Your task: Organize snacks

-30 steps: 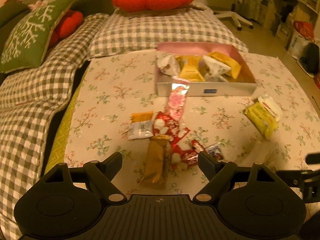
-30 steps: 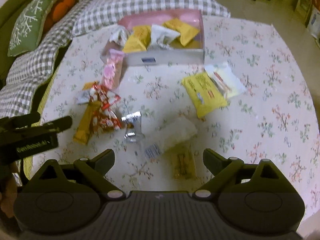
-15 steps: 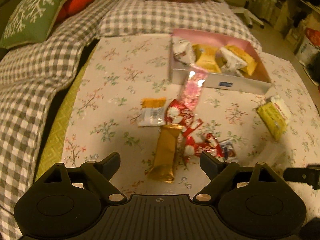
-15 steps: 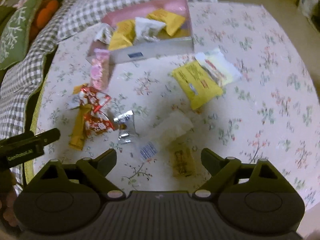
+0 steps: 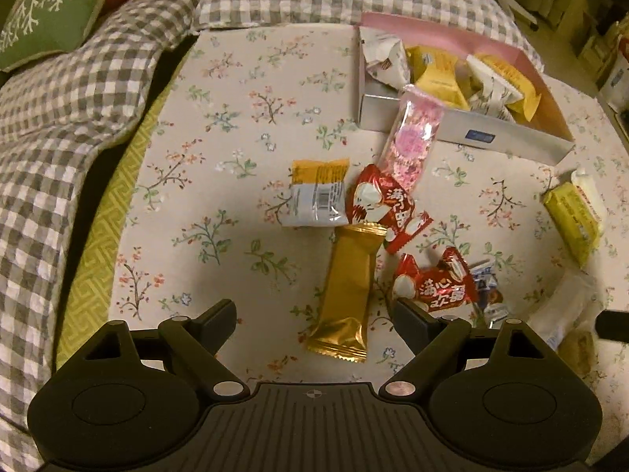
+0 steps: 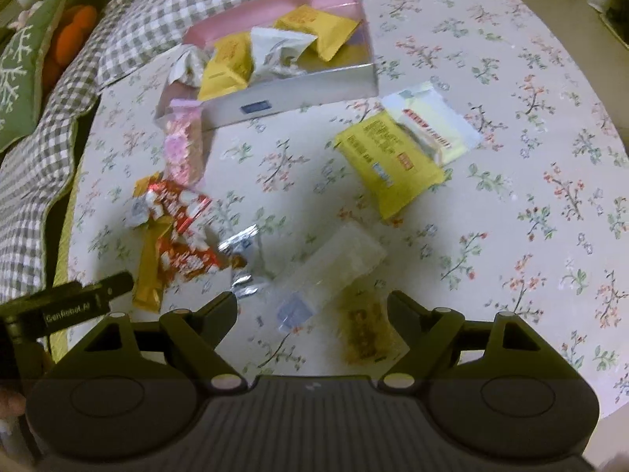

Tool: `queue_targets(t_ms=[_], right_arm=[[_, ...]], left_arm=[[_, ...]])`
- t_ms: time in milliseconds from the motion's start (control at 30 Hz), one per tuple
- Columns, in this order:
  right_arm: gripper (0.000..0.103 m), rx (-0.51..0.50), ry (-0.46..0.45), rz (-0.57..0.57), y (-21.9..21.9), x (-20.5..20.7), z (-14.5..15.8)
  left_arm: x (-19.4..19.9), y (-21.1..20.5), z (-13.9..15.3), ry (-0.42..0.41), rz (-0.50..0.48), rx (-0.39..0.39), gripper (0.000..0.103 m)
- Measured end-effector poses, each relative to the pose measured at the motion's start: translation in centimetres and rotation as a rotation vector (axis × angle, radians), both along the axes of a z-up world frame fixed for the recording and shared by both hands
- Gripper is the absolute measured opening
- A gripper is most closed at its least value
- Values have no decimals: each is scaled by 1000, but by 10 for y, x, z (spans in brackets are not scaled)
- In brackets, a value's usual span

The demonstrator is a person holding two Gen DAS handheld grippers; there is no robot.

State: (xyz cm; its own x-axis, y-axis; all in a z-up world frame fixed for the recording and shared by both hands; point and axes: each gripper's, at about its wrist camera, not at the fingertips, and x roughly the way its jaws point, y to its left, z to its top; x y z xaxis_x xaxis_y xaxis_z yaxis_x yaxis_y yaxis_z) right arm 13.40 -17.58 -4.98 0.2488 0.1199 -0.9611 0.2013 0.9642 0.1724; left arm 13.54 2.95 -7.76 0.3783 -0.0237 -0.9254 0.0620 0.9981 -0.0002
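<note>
Loose snacks lie on a floral tablecloth [image 5: 236,126]. My left gripper [image 5: 314,312] is open and empty; a gold bar [image 5: 348,287] lies between its fingers. Red packets [image 5: 387,206] and a pink packet [image 5: 412,137] lie beyond, the pink one leaning on the pink-lined box [image 5: 511,133], which holds several yellow and white packets. My right gripper [image 6: 312,305] is open and empty over a clear packet [image 6: 330,271] and a brown bar [image 6: 365,332]. A yellow packet [image 6: 387,167] lies farther right.
A checked cushion [image 5: 59,118] and a green pillow [image 5: 51,8] border the table on the left. The left gripper's body [image 6: 70,306] shows at the right wrist view's left edge. A silver wrapper [image 6: 240,251] lies by the red packets.
Both grippers have moved forward and lower toward the snacks, which now look larger. Both stay open. No snack has moved.
</note>
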Motion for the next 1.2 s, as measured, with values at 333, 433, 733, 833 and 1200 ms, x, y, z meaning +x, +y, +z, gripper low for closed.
queue_targets(t_ms=[333,433,733,833,1200], right_arm=[[65,7,82,31,-7,-2,-21],[60,6,111,46,-6,-3,-29],[52,-114,161,155,8,1,-48],[51,-132,172,161,7,4,-54],[36,-147,174,154,11,6,-62]], left_arm=[[4,-57,-8,-42,-323,1,88],[0,-78,-15,-80,-473,70,88],[1,-97,-26,-110,-708,116,85],[1,-92,-22,-101,-753,75,85],[-1,-92,-39,-79,-888,160,73]])
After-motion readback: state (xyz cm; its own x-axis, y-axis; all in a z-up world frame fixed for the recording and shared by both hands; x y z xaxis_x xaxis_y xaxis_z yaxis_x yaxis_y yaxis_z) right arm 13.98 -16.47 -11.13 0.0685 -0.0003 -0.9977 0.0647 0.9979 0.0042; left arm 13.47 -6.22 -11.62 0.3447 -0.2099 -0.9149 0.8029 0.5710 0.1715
